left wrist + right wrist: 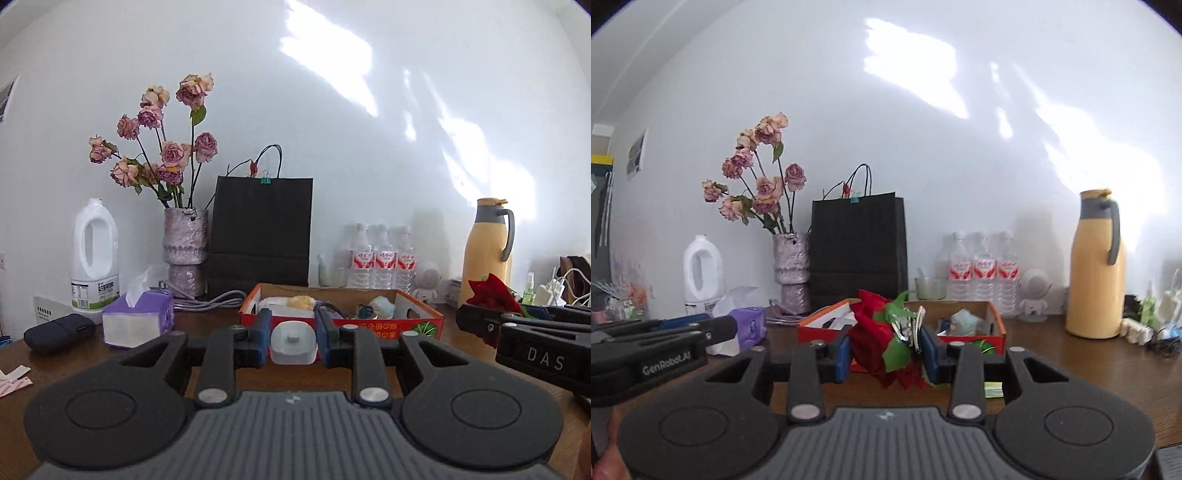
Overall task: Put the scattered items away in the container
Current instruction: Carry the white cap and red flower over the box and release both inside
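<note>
Nearest us, our left gripper (pixel 293 341) is clamped on a small pale grey rounded plastic case (pixel 293 343), and our right gripper (pixel 884 349) is clamped on a red artificial rose with green leaves (pixel 882 339). Both loads hang above the brown wooden desk (pixel 1089 365). The open red-and-orange cardboard box (pixel 343 325) lies straight ahead at twelve o'clock from each gripper, its long side across our path; we judge the left one nearer its rim.
</note>
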`<state>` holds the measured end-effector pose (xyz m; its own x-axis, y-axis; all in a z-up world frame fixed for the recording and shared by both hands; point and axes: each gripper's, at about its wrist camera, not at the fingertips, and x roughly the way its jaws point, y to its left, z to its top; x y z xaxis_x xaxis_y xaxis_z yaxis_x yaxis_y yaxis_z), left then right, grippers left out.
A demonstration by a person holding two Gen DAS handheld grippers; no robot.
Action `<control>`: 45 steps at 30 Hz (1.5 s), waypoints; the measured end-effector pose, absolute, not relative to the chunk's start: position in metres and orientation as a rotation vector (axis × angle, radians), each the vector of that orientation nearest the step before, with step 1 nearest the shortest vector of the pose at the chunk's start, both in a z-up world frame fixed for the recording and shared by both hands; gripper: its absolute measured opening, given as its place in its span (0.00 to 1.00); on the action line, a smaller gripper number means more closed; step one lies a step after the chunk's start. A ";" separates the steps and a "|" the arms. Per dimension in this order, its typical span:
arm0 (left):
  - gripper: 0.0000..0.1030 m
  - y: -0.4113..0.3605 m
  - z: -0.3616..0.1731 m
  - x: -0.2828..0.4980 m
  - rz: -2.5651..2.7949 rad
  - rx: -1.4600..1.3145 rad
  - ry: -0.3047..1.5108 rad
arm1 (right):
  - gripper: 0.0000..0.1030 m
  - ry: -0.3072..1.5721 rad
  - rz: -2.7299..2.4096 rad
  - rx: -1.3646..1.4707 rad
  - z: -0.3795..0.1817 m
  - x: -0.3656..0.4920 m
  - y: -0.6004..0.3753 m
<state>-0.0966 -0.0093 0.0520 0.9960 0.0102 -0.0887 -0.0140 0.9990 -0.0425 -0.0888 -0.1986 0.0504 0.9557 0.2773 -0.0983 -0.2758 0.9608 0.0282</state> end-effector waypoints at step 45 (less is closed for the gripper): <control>1.00 0.001 0.097 0.327 0.196 0.038 0.898 | 0.83 1.123 0.201 0.094 0.089 0.359 -0.194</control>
